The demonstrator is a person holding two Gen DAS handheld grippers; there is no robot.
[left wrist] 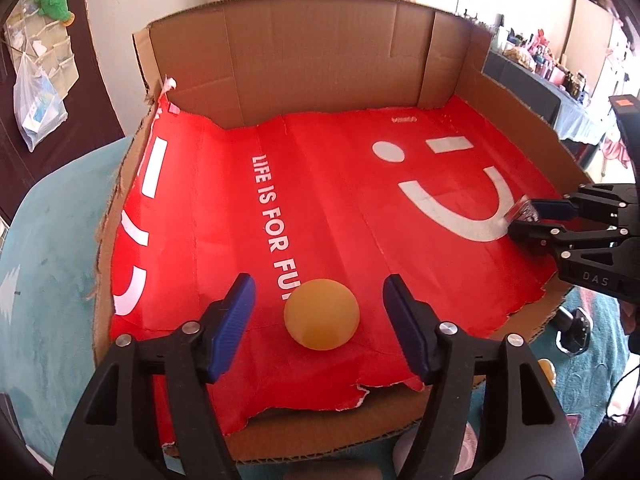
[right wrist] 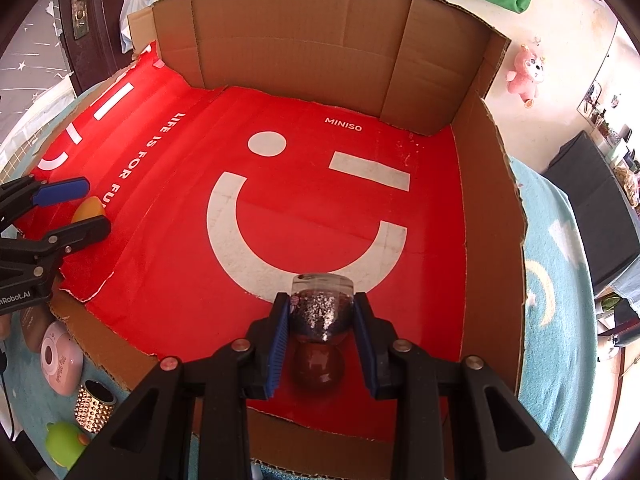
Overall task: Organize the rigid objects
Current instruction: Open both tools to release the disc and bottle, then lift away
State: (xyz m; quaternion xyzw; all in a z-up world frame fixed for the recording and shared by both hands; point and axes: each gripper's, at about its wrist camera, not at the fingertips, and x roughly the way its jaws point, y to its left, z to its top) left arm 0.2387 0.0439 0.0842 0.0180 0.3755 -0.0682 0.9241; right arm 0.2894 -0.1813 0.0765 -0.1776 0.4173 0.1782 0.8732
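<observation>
Orange ball (left wrist: 322, 314) untouched between wide left claw (left wrist: 319, 294) pads; right claw (right wrist: 322, 312) clamped around glitter jar (right wrist: 322, 308).

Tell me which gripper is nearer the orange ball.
Left. The left gripper stands open around the orange ball, its pads apart from it on either side. The right gripper is off across the red mat, shut on a glitter bottle.
</observation>
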